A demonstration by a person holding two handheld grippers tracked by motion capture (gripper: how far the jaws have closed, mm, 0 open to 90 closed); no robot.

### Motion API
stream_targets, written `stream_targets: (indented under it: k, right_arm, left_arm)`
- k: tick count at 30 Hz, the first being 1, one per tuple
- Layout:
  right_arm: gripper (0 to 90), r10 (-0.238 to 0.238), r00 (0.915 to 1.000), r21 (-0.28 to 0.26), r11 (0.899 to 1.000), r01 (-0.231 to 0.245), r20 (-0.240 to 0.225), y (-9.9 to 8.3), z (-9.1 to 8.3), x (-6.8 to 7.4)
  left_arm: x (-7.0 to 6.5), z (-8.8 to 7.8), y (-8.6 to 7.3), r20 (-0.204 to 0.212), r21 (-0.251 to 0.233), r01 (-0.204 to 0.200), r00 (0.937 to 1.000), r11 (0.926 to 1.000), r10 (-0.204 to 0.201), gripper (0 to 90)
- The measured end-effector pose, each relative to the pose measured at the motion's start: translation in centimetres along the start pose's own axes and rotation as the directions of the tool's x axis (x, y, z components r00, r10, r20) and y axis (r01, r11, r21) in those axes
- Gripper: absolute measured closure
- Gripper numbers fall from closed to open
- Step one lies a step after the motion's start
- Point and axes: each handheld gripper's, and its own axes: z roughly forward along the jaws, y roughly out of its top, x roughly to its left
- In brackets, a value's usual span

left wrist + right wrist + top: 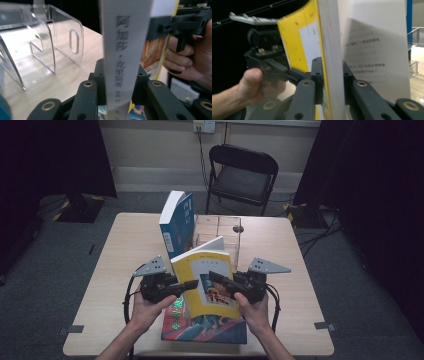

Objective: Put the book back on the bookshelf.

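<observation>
I hold a yellow-covered book (207,280) tilted up off the table between both grippers. My left gripper (186,287) is shut on its spine side, and in the left gripper view the jaws (120,72) clamp the white spine (122,37) with its printed characters. My right gripper (216,280) is shut on the opposite edge; in the right gripper view its jaws (332,70) squeeze the page block beside the yellow cover (297,42). Each gripper view also shows the other hand and gripper farther off.
A colourful book (200,327) lies flat on the wooden table (125,260) under the held one. Behind it stands a clear acrylic rack (220,227) with a blue book (176,222) upright at its left. A black folding chair (242,172) stands beyond the table.
</observation>
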Motion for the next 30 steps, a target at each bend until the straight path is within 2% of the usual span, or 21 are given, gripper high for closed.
stream_targets:
  k: [1,2,4,5,7,9,11,13,17,20,22,25,30]
  right_arm:
    - [77.6,-0.008,1.0,0.007,1.0,0.008,0.005,-0.2,-0.2,0.0]
    - [76.2,-0.015,0.9998,0.017,1.0,0.015,0.013,-0.5,-0.3,-0.1]
    - [69.7,-0.018,0.9997,0.016,1.0,0.017,0.018,-1.0,-0.8,-0.2]
    - [66.6,-0.032,0.999,0.024,0.999,0.031,0.032,-1.1,-1.1,-0.1]
    - [57.4,-0.056,0.9962,0.037,0.998,0.054,0.066,-1.2,-1.7,0.2]
    - [50.7,-0.059,0.9952,0.041,0.998,0.056,0.078,-1.3,-2.3,0.2]
    - [46.7,-0.06,0.9942,0.04,0.998,0.057,0.089,-1.3,-3.2,0.0]
    - [42.5,-0.062,0.9908,0.035,0.998,0.058,0.121,-1.5,-4.0,-0.1]
    - [39.1,-0.041,0.9887,0.02,0.999,0.039,0.144,-1.9,-5.3,-1.0]
    - [41.5,-0.039,0.9929,0.042,0.999,0.035,0.112,-2.1,-4.9,-1.8]
    - [39.9,-0.047,0.9933,0.048,0.998,0.042,0.106,-2.3,-4.3,-1.8]
    - [43.8,-0.041,0.9918,0.042,0.998,0.036,0.121,-2.3,-3.9,-1.9]
    - [49.9,-0.042,0.9908,0.047,0.998,0.037,0.128,-2.3,-4.2,-1.9]
  left_arm:
    - [-0.3,0.2,0.0,-0.005,0.013,-0.027,0.9996,0.9996,0.027,72.6]
    - [-0.5,0.3,-0.2,0.002,0.003,-0.039,0.9992,0.9992,0.039,73.0]
    - [-0.9,0.3,-0.3,0.008,-0.004,-0.062,0.9981,0.9981,0.062,73.5]
    - [-1.3,0.4,-0.4,0.001,-0.008,-0.081,0.9967,0.9967,0.081,73.6]
    - [-1.8,0.4,-0.6,0.014,-0.006,-0.105,0.9944,0.9945,0.105,73.5]
    - [-2.4,0.5,-0.7,0.013,-0.007,-0.129,0.9916,0.9916,0.129,73.3]
    - [-2.8,0.6,-0.8,0.012,-0.007,-0.129,0.9916,0.9917,0.129,72.8]
    - [-2.8,0.6,-0.8,0.005,-0.009,-0.134,0.991,0.9909,0.134,72.9]
    - [-2.8,0.6,-0.9,0.005,-0.015,-0.141,0.99,0.9899,0.141,73.2]
    - [-2.8,0.8,-0.8,0.028,-0.013,-0.14,0.9896,0.99,0.141,71.8]
    - [-3.0,1.2,-0.7,0.012,-0.008,-0.146,0.9892,0.9893,0.146,70.3]
    - [-3.0,1.7,-0.5,0.005,-0.008,-0.153,0.9883,0.9882,0.153,70.4]
    - [-3.1,2.4,-0.1,-0.006,-0.014,-0.163,0.9867,0.9866,0.163,70.3]
